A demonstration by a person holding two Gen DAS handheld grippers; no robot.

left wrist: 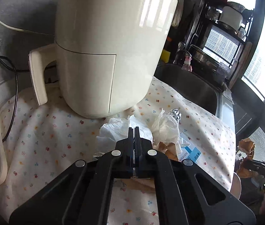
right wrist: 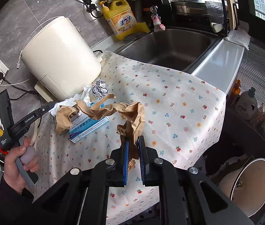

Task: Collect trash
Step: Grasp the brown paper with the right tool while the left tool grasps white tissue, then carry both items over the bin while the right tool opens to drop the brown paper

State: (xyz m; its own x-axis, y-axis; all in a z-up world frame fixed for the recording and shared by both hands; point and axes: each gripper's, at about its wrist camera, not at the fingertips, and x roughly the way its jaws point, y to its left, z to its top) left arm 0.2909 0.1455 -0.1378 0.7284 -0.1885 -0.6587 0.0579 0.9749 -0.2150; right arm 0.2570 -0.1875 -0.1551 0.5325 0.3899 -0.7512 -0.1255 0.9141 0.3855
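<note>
Crumpled brown paper (right wrist: pixel 130 116) hangs pinched between the right gripper (right wrist: pixel 132 140) fingers, lifted above the floral cloth (right wrist: pixel 169 101) on the worktop. Left gripper (left wrist: pixel 134 131) fingers are fully closed at the white tissue (left wrist: pixel 117 129); a grip cannot be confirmed. Foil ball (right wrist: pixel 99 91) and blue box (right wrist: pixel 89 127) lie beside the cream appliance (right wrist: pixel 61 56).

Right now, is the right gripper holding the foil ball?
No, the right gripper clamps crumpled brown paper; the foil ball lies by the air fryer.
</note>
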